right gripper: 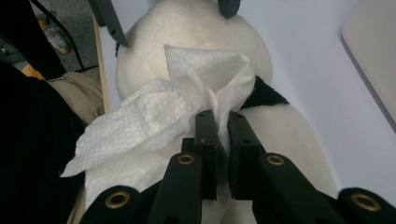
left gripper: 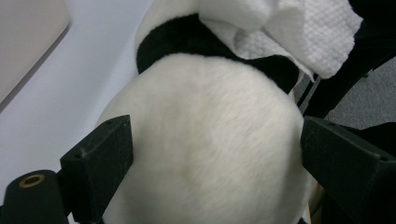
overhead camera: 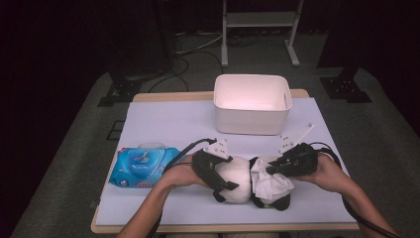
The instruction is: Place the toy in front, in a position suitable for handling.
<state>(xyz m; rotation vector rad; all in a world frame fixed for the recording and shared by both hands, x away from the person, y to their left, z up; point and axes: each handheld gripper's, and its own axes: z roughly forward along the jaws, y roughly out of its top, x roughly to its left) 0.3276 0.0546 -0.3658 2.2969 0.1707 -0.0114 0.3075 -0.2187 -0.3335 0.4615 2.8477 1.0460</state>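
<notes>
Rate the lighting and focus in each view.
High view: surroundings dark, white bin glows, overexposed, slightly soft. Left gripper view: plush panda evenly lit, fur soft, close. Right gripper view: wipe texture crisp, the frame's left edge in deep shadow.

One camera looks forward and down over the whole table from above; two ride the claws, pressed close against the plush panda from opposite sides, both sharing its wipe

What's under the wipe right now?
The wipe, pinched in the right tongs, lies on the plush panda, over white fur and its black band. The fur beneath is covered.
</notes>
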